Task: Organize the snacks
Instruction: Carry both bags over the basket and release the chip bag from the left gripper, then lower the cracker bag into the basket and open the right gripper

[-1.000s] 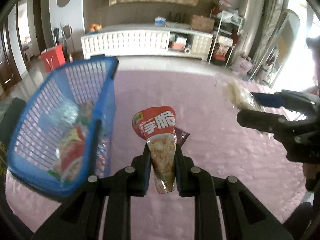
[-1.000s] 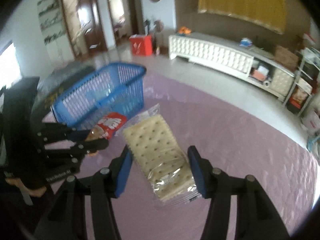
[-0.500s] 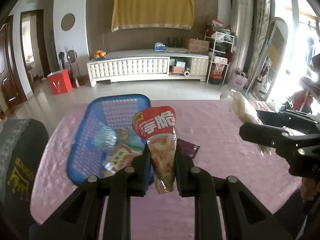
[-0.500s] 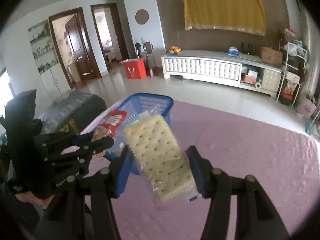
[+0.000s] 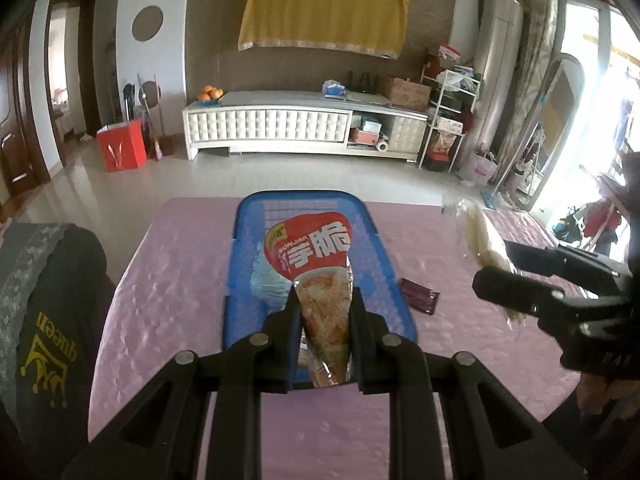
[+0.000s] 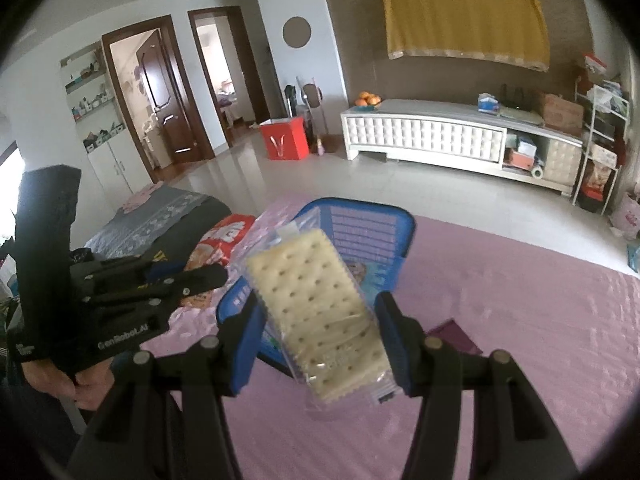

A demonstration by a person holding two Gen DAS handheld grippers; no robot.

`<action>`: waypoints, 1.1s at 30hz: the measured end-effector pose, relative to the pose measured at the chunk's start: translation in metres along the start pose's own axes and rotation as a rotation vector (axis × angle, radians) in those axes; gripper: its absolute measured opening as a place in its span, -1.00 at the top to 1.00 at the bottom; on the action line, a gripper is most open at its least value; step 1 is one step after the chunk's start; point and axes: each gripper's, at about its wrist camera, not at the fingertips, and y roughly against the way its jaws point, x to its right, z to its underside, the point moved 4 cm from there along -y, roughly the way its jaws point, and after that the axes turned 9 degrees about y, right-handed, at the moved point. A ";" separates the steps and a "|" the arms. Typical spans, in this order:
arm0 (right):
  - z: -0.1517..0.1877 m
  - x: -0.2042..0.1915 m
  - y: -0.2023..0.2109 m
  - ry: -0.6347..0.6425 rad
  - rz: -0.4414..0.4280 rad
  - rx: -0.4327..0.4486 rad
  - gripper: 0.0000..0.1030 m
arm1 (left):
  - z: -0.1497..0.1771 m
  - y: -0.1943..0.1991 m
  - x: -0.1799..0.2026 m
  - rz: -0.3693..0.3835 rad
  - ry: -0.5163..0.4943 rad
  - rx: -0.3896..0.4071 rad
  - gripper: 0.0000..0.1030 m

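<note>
My left gripper (image 5: 322,300) is shut on a red konjak chip bag (image 5: 316,264) and holds it above the blue basket (image 5: 384,264) on the pink table. My right gripper (image 6: 318,304) is shut on a clear pack of white crackers (image 6: 312,296), raised above the table in front of the basket (image 6: 376,232). The right gripper with its crackers (image 5: 480,240) also shows at the right of the left wrist view. The left gripper (image 6: 216,274) with the red bag (image 6: 218,240) shows at the left of the right wrist view. Several snack packs lie in the basket.
A dark purple snack bar (image 5: 420,300) lies on the pink table (image 5: 168,280) right of the basket, also seen in the right wrist view (image 6: 456,336). A dark cushion (image 5: 44,320) sits at the table's left edge. A white cabinet (image 5: 304,128) stands across the floor.
Both grippers have risen and pulled back with their snacks; the basket now sits lower and centred under the left gripper. Both grips are unchanged.
</note>
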 end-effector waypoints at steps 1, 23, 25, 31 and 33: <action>-0.001 -0.003 -0.004 -0.001 0.000 -0.003 -0.16 | -0.002 -0.005 -0.006 -0.003 0.008 -0.009 0.63; 0.013 -0.003 -0.060 -0.040 0.018 -0.127 -0.16 | 0.020 -0.091 -0.028 -0.004 -0.041 -0.164 0.59; 0.014 -0.005 -0.058 -0.037 0.014 -0.127 -0.16 | 0.020 -0.095 -0.029 -0.007 -0.041 -0.171 0.43; 0.011 -0.009 -0.042 -0.023 0.028 -0.104 -0.16 | 0.016 -0.089 -0.037 -0.012 -0.020 -0.151 -0.03; 0.008 -0.009 -0.035 -0.018 0.044 -0.092 -0.16 | 0.015 -0.082 -0.040 -0.009 -0.005 -0.144 -0.07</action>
